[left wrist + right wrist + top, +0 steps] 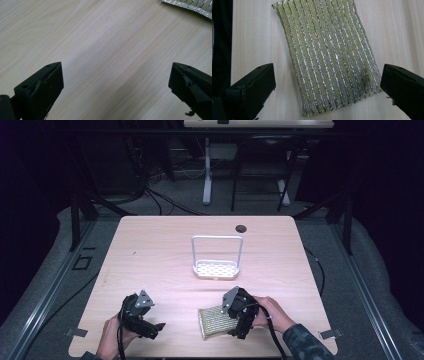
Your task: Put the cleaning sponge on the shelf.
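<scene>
One scrubbing pad (327, 57) is the thing you are working on. It is yellow-green with shiny silver stripes, and it lies flat on the surface (160, 250), near your side and a bit to the right. Your right tool (235, 317) hangs just over the right end of the pad. In the right gripper view the pad sits between the two black jaws, and the jaws are spread wide apart. They hold nothing and I cannot see them touching the pad.

To pick it up well, bring the right tool straight down so one jaw goes on each long side of the pad. Keep the pad in the middle of the gap. It looks soft and thin, so it may fold or slip. Go low, close to the wood, then squeeze slowly until the pad is pinched. Lift a little and see if it stays in.

Your left tool (145, 320) is at the near left, well apart from the pad. Its jaws are wide apart too, with bare wood between them and nothing held. A corner of the pad shows at the far edge of the left gripper view.

Farther away, in the middle of the surface, stands a small white rack (216, 265) with a tall handle and a tray with holes. It looks empty.
</scene>
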Action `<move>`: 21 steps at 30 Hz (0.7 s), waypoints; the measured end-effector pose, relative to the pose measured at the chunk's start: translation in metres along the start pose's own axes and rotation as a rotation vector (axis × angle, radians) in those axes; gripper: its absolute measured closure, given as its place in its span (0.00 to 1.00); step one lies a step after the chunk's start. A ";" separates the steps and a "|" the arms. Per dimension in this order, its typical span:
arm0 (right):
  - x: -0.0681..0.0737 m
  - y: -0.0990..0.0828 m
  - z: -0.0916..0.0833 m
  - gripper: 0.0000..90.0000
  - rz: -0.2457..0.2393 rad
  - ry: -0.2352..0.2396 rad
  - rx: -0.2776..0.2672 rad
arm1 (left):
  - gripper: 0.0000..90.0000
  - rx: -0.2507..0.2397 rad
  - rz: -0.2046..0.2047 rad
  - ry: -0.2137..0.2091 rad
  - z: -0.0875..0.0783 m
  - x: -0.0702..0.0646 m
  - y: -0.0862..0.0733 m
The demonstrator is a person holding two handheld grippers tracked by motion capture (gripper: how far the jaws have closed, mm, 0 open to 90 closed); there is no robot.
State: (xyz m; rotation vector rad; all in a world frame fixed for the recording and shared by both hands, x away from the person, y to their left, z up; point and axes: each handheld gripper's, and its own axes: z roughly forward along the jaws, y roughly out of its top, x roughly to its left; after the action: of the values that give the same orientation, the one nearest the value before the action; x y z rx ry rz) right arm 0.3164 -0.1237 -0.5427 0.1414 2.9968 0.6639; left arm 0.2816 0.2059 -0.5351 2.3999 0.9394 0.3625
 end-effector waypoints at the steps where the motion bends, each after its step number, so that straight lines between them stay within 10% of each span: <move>1: -0.001 0.001 0.001 0.00 0.000 0.005 0.003 | 0.00 0.000 0.000 0.000 0.000 0.000 0.000; 21: -0.007 0.004 0.018 0.01 -0.012 0.008 0.043 | 0.00 0.002 -0.008 -0.013 0.000 0.001 0.000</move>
State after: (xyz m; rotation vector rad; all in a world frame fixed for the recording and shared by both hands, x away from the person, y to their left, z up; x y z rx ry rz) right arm 0.3255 -0.1130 -0.5571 0.1232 3.0185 0.5999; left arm 0.2819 0.2068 -0.5352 2.3964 0.9437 0.3425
